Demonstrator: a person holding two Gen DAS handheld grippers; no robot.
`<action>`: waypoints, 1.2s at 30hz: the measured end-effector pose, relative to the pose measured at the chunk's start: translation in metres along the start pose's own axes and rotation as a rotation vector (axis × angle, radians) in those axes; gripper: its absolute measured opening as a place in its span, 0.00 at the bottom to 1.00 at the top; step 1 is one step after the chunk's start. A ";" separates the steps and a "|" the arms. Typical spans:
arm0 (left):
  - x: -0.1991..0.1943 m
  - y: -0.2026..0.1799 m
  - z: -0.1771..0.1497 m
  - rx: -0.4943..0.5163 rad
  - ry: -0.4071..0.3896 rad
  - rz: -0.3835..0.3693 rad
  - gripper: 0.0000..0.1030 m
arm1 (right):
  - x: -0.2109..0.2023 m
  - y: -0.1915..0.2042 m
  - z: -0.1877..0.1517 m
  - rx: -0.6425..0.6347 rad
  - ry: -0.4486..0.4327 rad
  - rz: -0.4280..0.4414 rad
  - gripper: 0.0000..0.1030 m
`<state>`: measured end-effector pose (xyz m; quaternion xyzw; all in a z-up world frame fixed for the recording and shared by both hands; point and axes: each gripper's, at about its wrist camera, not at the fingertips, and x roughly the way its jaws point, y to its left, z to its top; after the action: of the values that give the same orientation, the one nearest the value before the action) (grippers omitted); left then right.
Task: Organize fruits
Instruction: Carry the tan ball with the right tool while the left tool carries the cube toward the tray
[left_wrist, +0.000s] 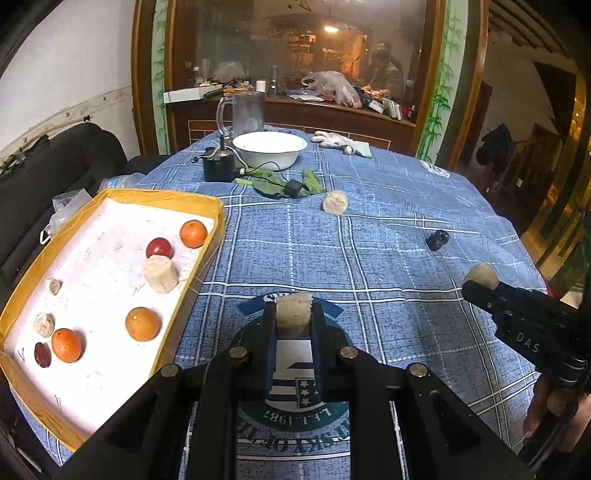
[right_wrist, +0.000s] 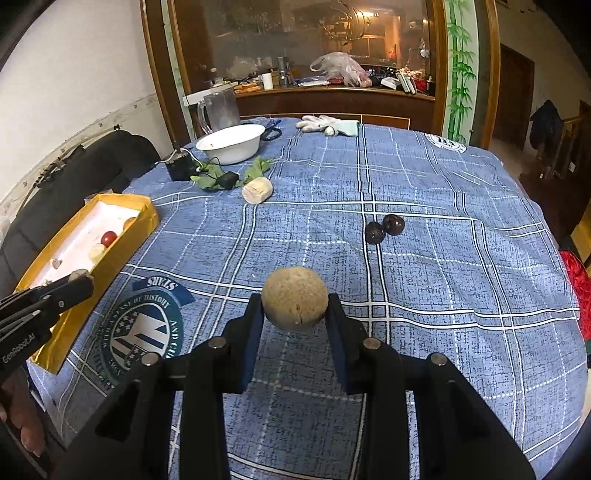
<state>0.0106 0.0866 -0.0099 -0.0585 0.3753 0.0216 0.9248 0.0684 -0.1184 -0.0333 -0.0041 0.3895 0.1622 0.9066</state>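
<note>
Left gripper (left_wrist: 294, 325) clenched on a beige chunk (left_wrist: 293, 314), right gripper (right_wrist: 295, 314) on a round beige piece (right_wrist: 294, 298), both mid-frame. Best carried level over the yellow tray (left_wrist: 173, 195) at left, lowered inside before releasing.

Clothed table (left_wrist: 369, 229) bears yellow tray (left_wrist: 207, 251), white bowl (left_wrist: 269, 149) (perhaps enamel), glove (left_wrist: 340, 142).
</note>
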 end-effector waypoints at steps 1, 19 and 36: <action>0.000 0.001 0.000 -0.003 0.003 0.003 0.15 | -0.001 0.000 0.000 0.001 -0.003 0.003 0.35; -0.008 0.005 0.000 -0.002 0.003 0.044 0.15 | -0.004 -0.003 -0.002 0.014 -0.019 0.025 0.35; -0.009 0.000 0.003 -0.001 -0.011 0.034 0.15 | -0.002 -0.014 -0.007 0.036 -0.015 0.017 0.35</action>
<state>0.0062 0.0869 -0.0019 -0.0526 0.3712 0.0376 0.9263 0.0660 -0.1335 -0.0383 0.0170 0.3857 0.1629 0.9080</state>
